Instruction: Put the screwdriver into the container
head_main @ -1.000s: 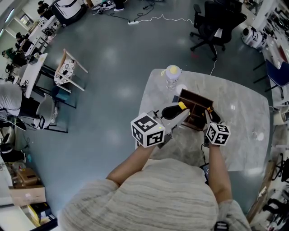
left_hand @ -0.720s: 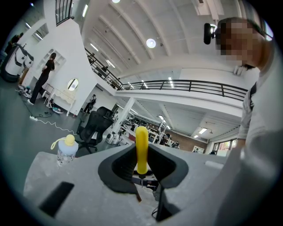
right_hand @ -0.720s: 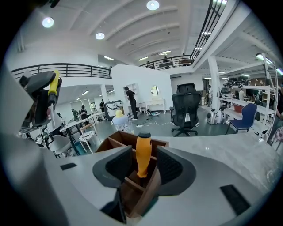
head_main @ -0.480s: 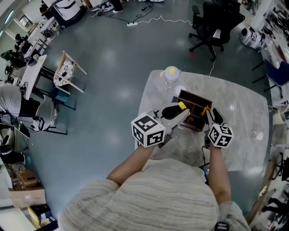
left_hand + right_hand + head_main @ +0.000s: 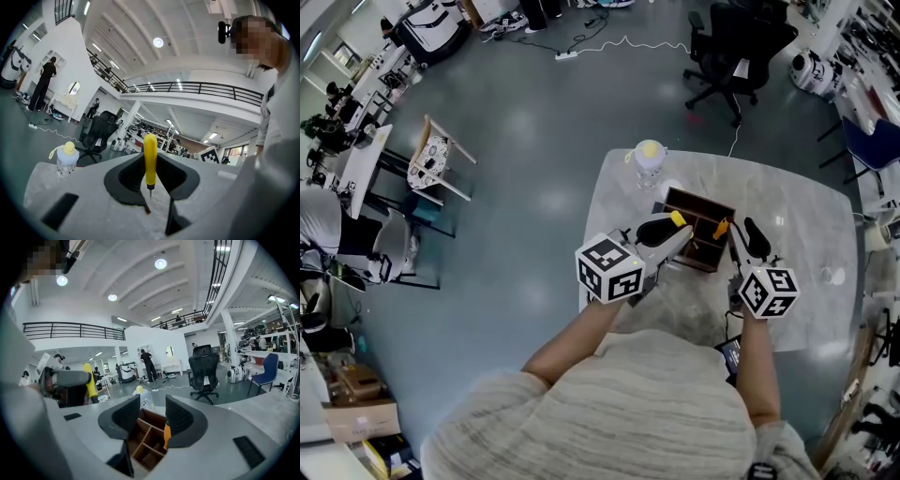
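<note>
A yellow-handled screwdriver stands upright between the jaws of my left gripper, which is shut on it. In the head view my left gripper holds that yellow screwdriver at the left edge of the brown wooden container. An orange screwdriver lies in the container's right side. My right gripper hovers just right of the container, open and holding nothing. In the right gripper view the divided container lies below my right gripper, with the orange screwdriver in a compartment.
A clear bottle with a yellow cap stands on the marble table behind the container. A black office chair stands on the floor beyond the table. A small dark object lies at the table's near edge.
My right gripper has drawn back from the container toward the person and to the right, with its jaws wider. The orange screwdriver stays in the container. The left gripper has held still.
</note>
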Demonstrator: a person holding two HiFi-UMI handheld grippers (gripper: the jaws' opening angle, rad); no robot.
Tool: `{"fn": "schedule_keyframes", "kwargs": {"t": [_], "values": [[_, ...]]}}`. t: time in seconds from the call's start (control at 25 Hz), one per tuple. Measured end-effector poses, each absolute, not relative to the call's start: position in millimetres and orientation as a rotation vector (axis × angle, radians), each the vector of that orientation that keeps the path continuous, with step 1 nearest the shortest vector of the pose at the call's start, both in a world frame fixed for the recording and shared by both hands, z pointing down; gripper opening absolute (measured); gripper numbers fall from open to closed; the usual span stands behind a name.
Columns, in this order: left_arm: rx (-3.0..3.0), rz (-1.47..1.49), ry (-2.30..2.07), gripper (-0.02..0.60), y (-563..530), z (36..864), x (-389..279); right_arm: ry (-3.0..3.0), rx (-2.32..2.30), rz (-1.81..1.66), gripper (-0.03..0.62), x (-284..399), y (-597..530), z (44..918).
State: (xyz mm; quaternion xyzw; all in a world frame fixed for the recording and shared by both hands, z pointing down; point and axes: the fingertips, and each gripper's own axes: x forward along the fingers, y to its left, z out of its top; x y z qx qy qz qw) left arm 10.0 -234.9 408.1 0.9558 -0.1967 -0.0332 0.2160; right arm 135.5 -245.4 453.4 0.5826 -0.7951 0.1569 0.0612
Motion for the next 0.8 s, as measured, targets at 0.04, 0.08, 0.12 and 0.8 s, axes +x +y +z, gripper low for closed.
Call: {"fn": "schedule_keyframes", "kwargs": {"t": [0.04, 0.08, 0.12, 0.8], "values": [[2.651, -0.084, -0.543, 0.083, -234.9, 409.2, 11.0, -2.425, 1.754, 0.468, 0.137, 132.2, -243.8, 446.2], [2.653, -0.076, -0.542, 0.083, -235.1, 410.4, 12.0, -2.446, 1.745, 0.461, 0.137, 128.5, -242.6, 439.0], [2.655, -0.068, -0.542, 0.083, -235.4, 411.4, 12.9, -2.468, 1.735, 0.455, 0.137, 124.5, -241.7, 432.2], [2.803, 0.158, -0.588, 0.083, -233.5, 424.5, 31.3, -2.704, 1.368, 0.401, 0.137, 45.7, -226.0, 371.4]]}}
